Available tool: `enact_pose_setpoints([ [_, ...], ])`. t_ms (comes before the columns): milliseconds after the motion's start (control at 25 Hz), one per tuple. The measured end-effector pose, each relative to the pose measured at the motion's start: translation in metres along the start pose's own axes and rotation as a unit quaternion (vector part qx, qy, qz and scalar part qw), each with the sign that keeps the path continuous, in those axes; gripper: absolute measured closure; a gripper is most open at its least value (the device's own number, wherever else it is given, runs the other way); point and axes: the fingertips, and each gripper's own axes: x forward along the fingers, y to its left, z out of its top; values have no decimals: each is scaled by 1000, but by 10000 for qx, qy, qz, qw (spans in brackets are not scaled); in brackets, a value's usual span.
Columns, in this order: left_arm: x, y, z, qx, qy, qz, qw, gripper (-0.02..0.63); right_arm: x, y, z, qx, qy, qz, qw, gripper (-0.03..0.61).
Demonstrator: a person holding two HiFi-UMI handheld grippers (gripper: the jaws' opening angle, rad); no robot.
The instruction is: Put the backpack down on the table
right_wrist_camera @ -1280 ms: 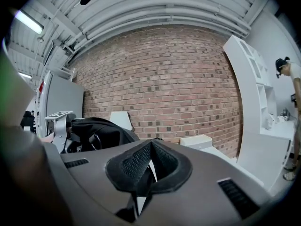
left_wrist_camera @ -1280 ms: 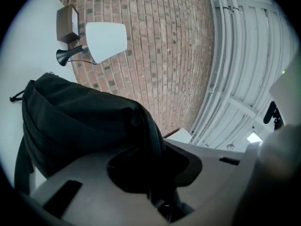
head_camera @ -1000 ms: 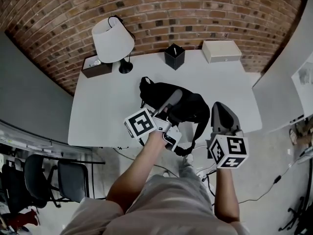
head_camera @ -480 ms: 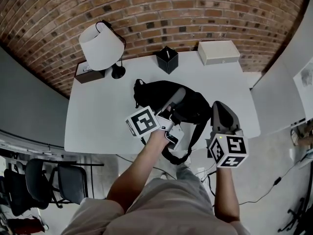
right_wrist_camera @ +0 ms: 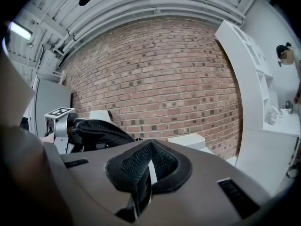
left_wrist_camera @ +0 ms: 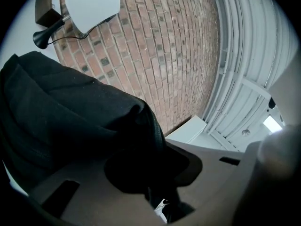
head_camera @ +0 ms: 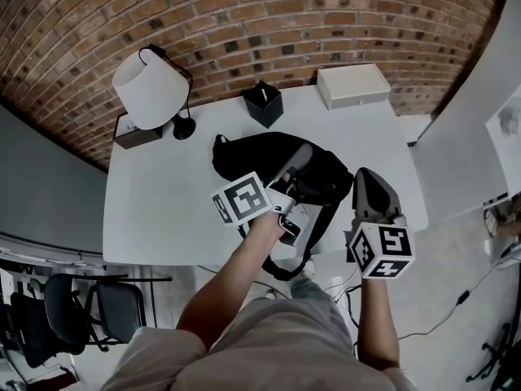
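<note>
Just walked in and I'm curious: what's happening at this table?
A person has a gripper in each hand. The left gripper is clamped on a black backpack over the white table, one strap hanging past the near edge. The right gripper is closed, empty, off to the side. Whether the backpack rests on the table yet is unclear.

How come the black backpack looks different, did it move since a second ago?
Yes. The backpack went farther onto the table, away from its near edge and closer to the black box.
</note>
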Motion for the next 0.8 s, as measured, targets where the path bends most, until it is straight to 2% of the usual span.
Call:
enact_pose_setpoints([
  [400,48,17,-24,205,300,423,9984,538,13,-43,-1,137,39,18,9999,578],
  [800,96,49,-46,403,677,1008,9918,535,42,-70,-1,122,133,205,9996,578],
])
